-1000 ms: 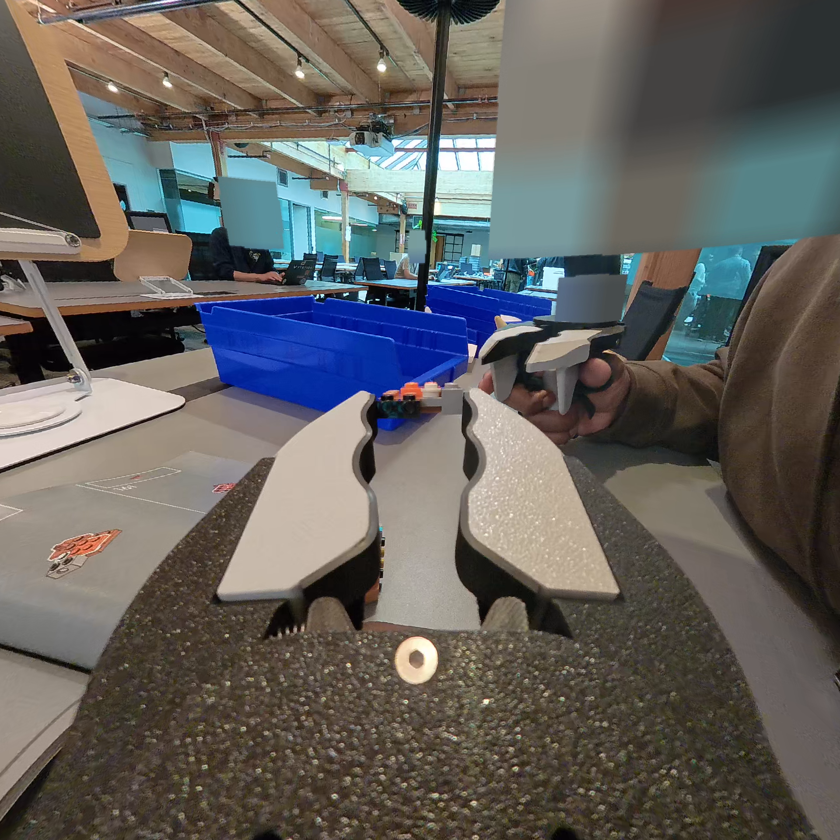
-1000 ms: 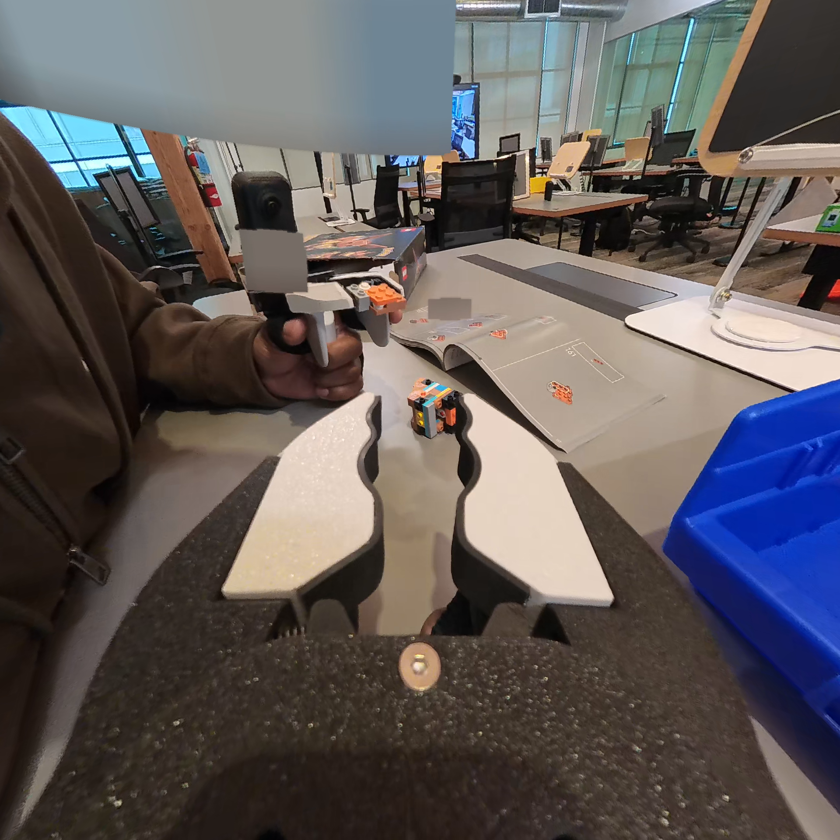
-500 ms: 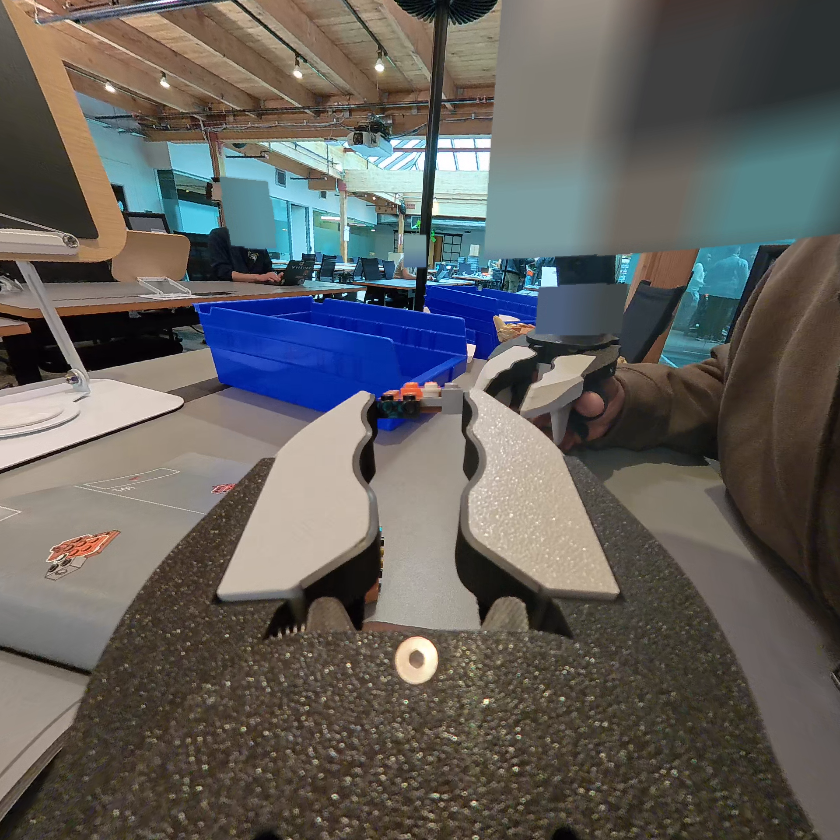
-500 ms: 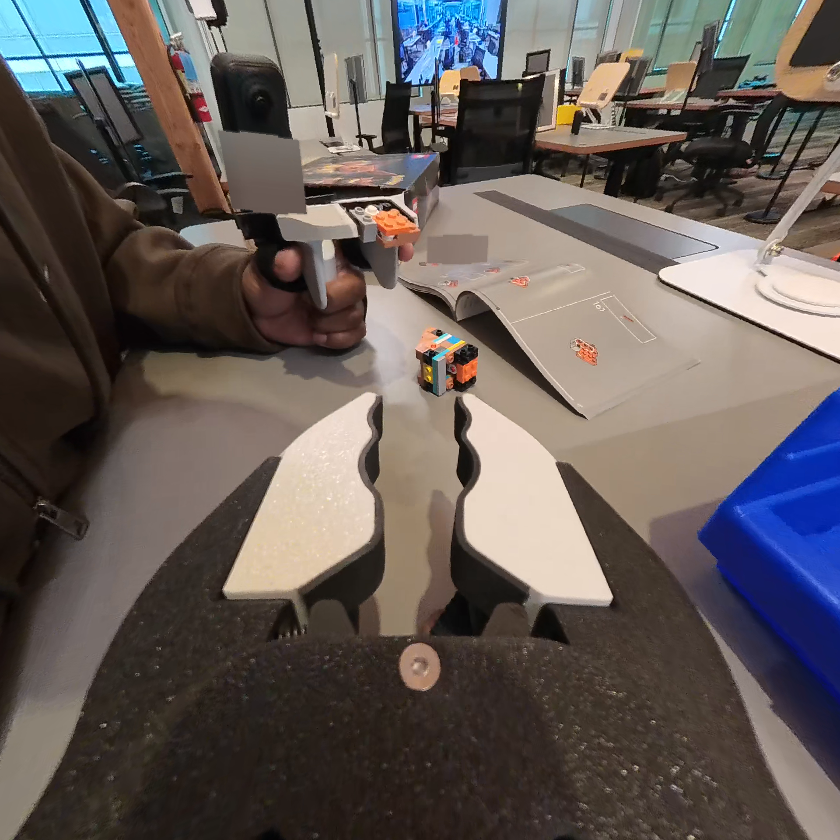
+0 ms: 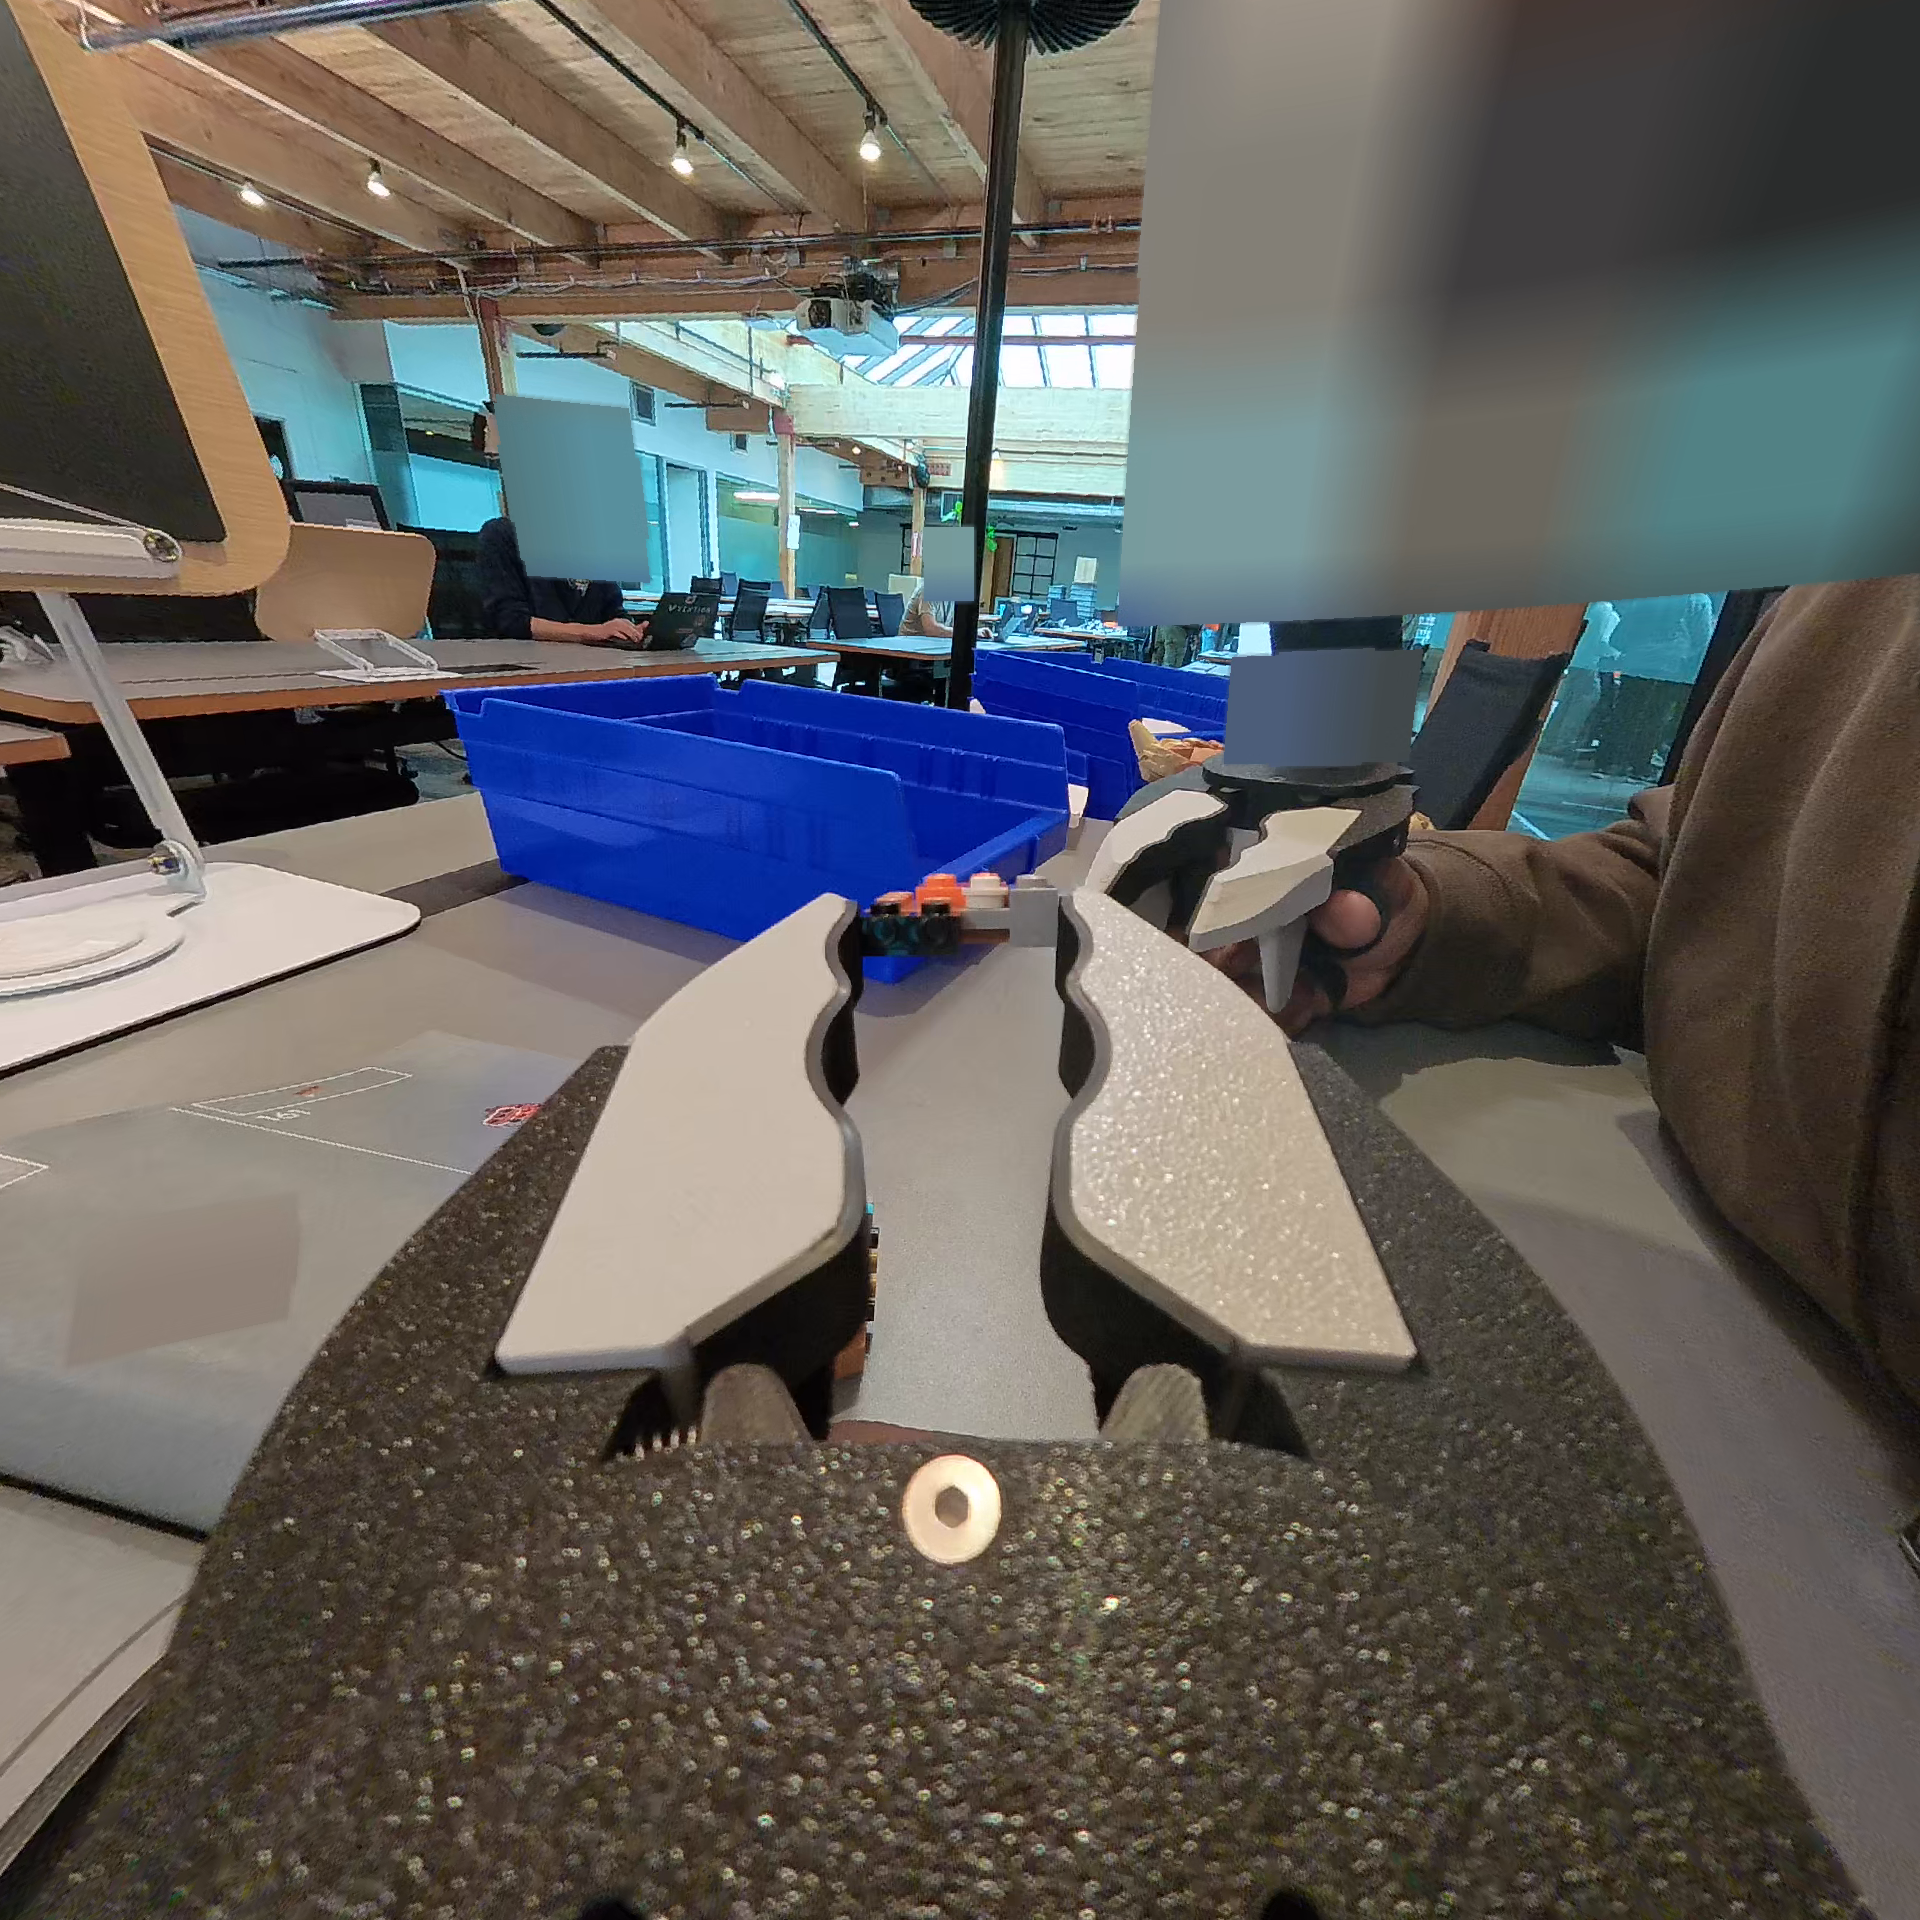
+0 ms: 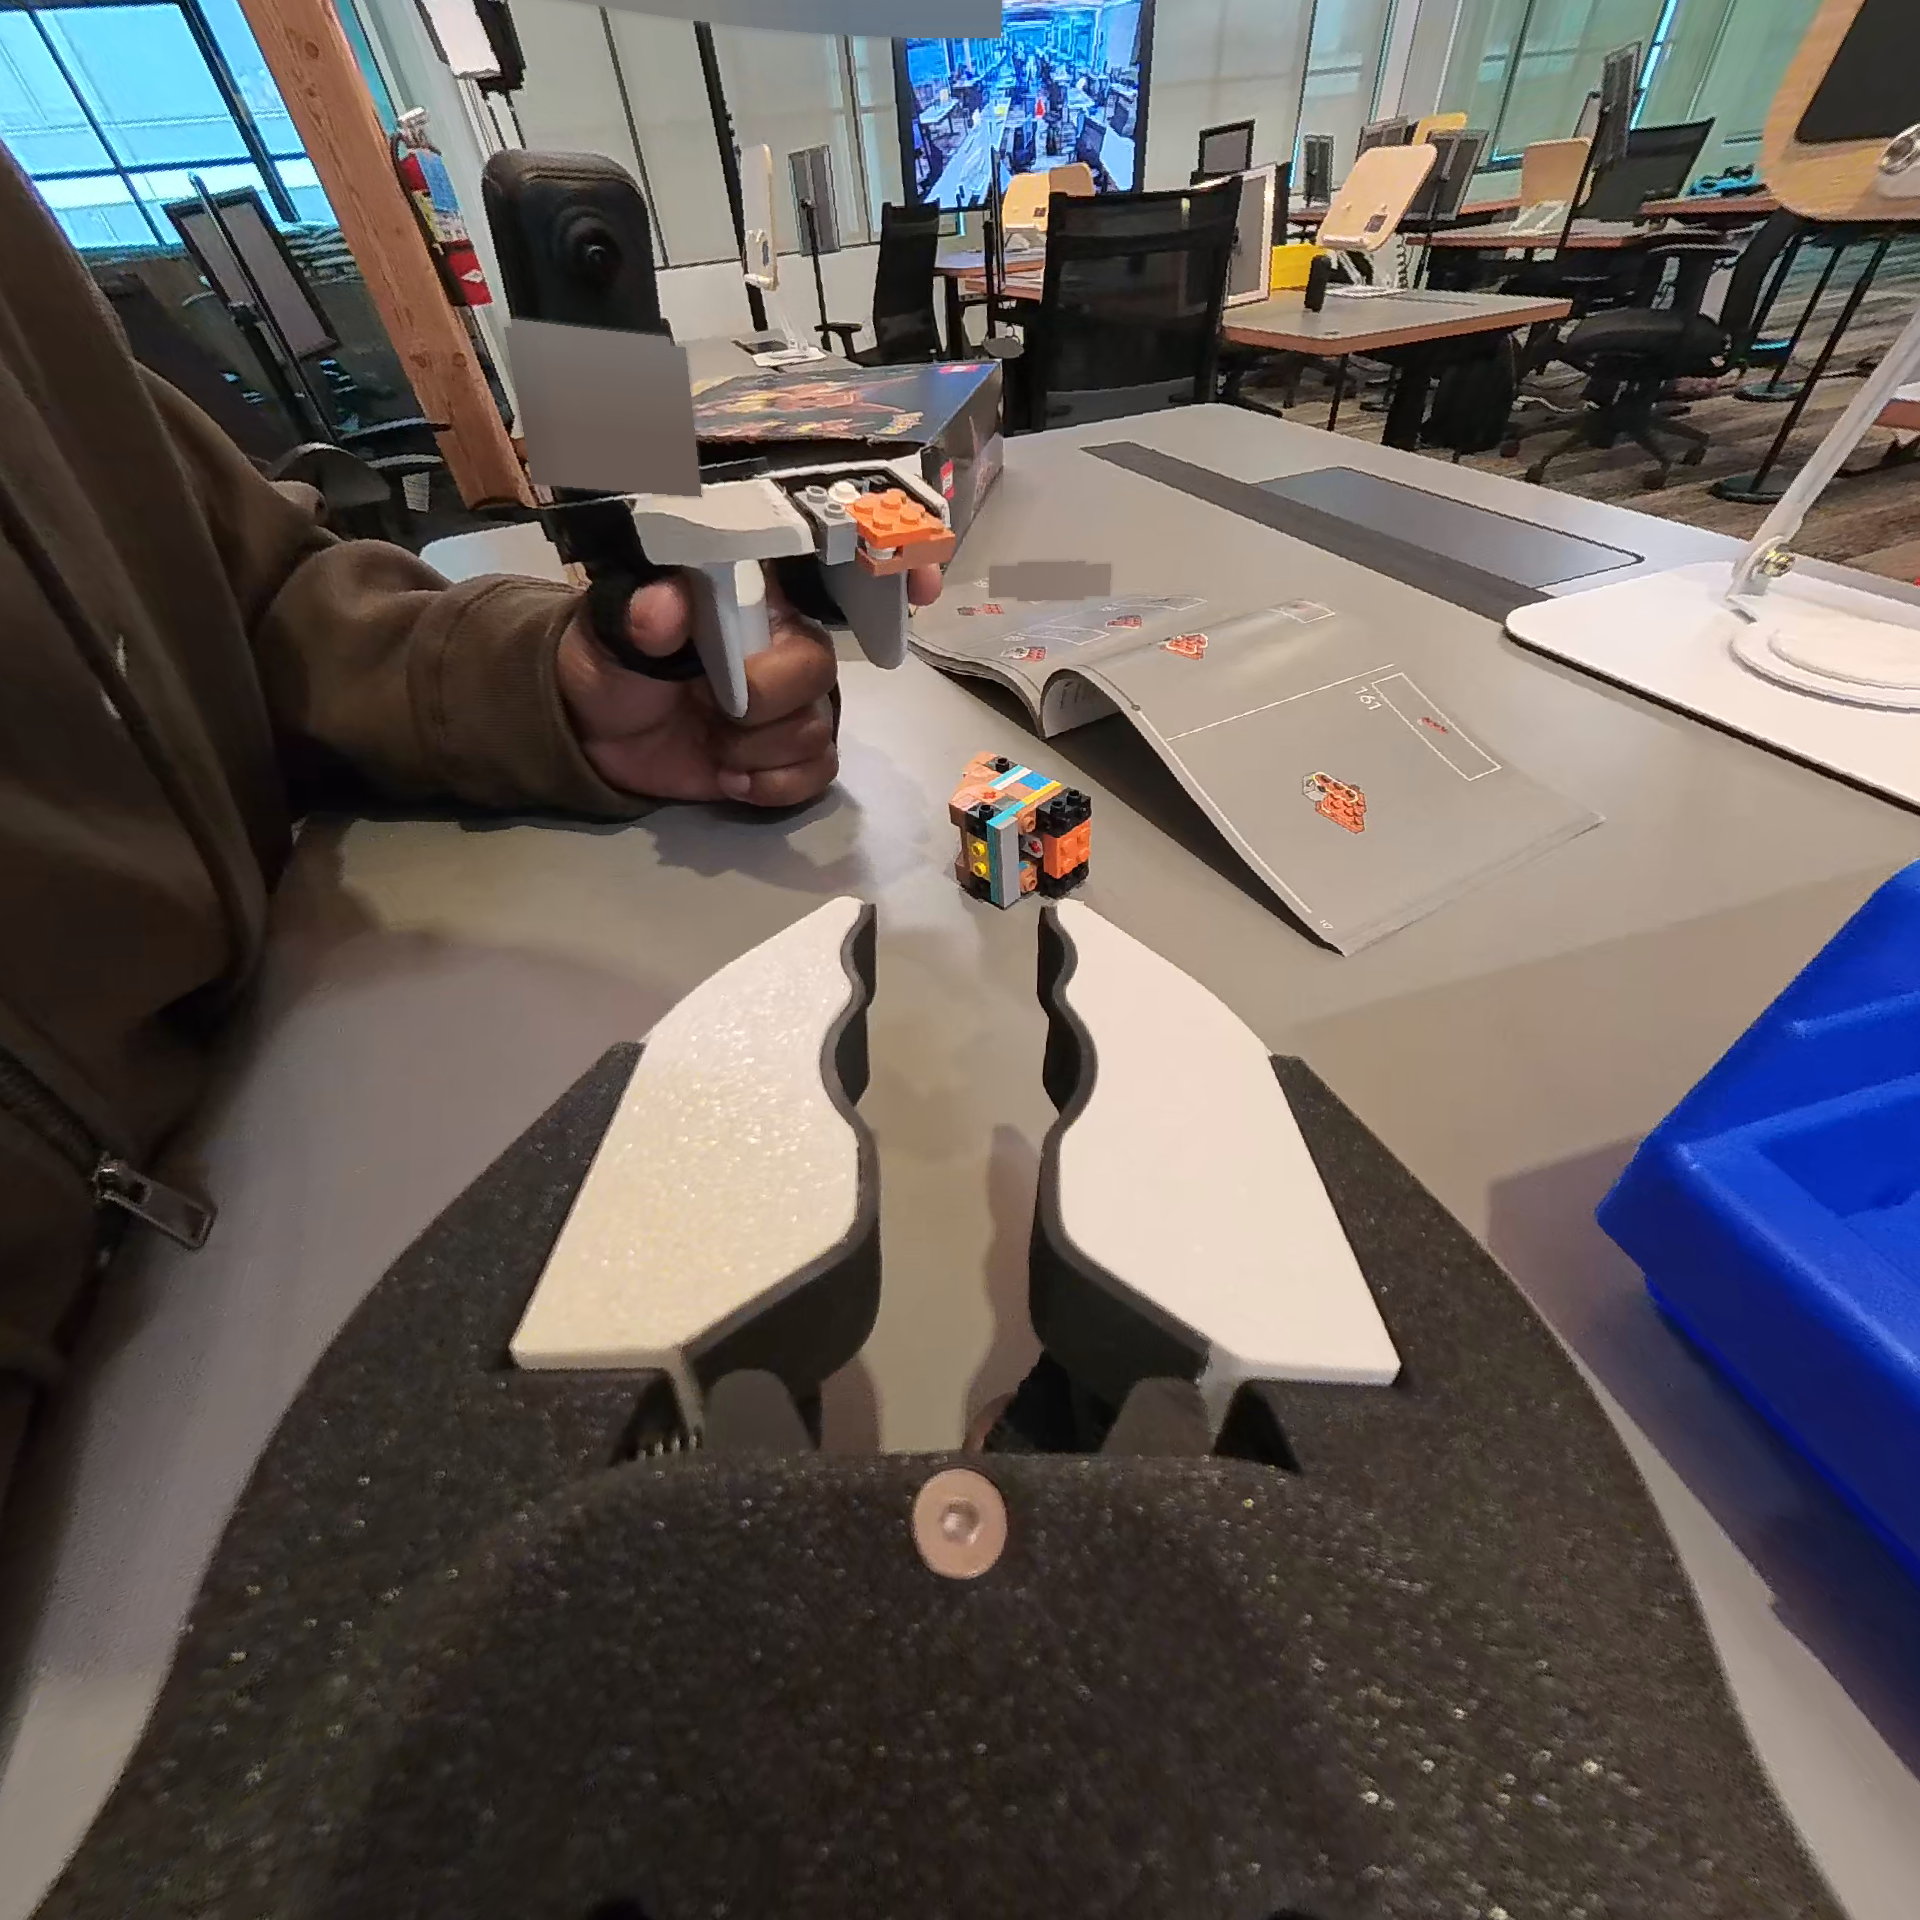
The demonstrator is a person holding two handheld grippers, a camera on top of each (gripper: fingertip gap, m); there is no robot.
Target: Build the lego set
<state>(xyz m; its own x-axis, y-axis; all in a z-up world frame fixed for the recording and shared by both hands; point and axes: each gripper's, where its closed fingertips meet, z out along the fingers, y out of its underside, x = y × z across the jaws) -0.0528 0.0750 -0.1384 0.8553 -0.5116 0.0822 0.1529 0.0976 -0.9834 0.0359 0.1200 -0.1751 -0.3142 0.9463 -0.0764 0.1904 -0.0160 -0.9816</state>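
Note:
My left gripper is shut on a small lego piece of orange, black, white and grey bricks, held at its fingertips above the table. The same gripper and piece show in the right wrist view, held by a hand. A small lego block of orange, black, light blue and tan bricks stands on the grey table, just beyond my right gripper. That gripper is open and empty, and its right fingertip is close to the block. The right gripper also shows in the left wrist view.
An open instruction booklet lies right of the block. The lego box stands behind the left gripper. A blue bin sits ahead of the left gripper, and it shows at right in the right wrist view. A white lamp base is at left. Spacing between my two grippers at the tips: around 11 cm.
My right gripper has pulled back and risen from the lego block, which now stands free on the table beyond its tips. The left gripper has held still with its piece.

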